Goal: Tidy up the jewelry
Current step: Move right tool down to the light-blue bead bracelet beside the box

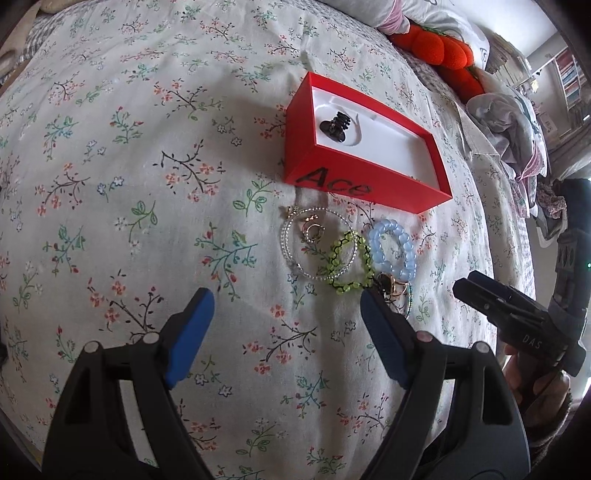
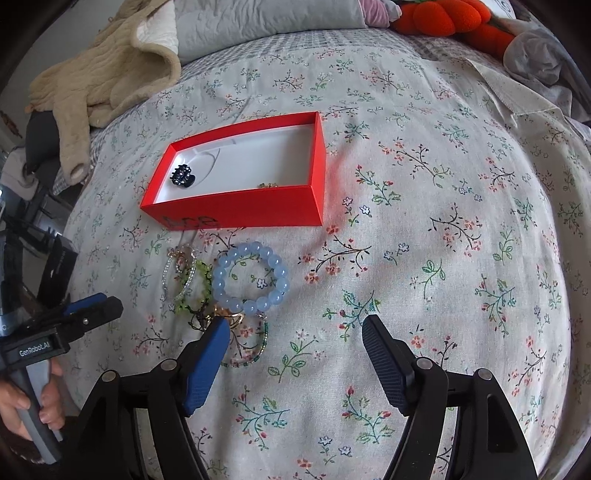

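Note:
A red box with a white lining lies open on the floral bedspread. A black hair claw sits inside it, and a small gold piece lies by its near wall. In front of the box lie a clear bead bracelet, a green bead bracelet, a blue bead bracelet, and a gold and dark piece. My left gripper is open and empty, just short of the bracelets. My right gripper is open and empty, right of them.
An orange plush toy and crumpled clothes lie at the far right of the bed. A beige garment and a grey pillow lie at the back. The bed edge drops off at the left in the right wrist view.

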`<act>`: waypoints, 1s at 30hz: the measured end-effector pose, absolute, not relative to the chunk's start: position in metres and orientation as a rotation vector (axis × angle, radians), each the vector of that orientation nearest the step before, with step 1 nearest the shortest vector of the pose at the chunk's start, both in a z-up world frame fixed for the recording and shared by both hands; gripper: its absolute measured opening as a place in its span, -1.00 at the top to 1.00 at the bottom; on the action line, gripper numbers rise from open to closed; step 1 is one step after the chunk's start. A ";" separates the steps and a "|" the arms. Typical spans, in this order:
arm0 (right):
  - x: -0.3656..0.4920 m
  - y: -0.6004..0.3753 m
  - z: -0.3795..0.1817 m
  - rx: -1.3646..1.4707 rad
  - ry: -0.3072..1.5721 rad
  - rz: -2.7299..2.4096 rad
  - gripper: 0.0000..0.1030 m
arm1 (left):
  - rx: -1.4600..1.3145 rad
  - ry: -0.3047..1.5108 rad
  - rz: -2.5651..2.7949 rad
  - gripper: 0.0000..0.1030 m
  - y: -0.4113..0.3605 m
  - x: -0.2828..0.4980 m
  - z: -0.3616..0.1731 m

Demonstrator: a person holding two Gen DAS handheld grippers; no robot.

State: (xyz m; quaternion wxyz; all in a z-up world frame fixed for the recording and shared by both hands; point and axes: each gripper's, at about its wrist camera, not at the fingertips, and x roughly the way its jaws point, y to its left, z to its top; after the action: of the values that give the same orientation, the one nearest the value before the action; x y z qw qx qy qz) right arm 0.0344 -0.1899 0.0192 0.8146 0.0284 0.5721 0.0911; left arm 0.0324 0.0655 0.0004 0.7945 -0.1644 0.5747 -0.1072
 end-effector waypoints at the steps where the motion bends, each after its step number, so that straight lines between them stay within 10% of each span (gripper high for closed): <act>1: 0.036 -0.190 0.019 0.064 1.223 0.193 -0.46 | -0.366 1.238 -0.230 -0.58 0.066 0.034 -0.001; 4: 0.038 -0.190 0.017 0.066 1.227 0.187 -0.47 | -0.382 1.233 -0.225 -0.55 0.066 0.040 -0.005; 15: 0.048 -0.193 0.010 0.077 1.242 0.156 -0.47 | -0.351 1.295 -0.225 0.53 0.044 0.068 -0.032; 30: 0.057 -0.192 0.002 0.073 1.263 0.146 -0.47 | -0.349 1.279 -0.197 0.92 0.047 0.073 -0.031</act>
State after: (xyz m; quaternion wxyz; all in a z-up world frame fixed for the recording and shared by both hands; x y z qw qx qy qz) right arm 0.0574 -0.1921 0.0017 0.8039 0.0340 0.5898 0.0684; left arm 0.0733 0.0469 -0.0307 0.7836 -0.1619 0.5928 -0.0912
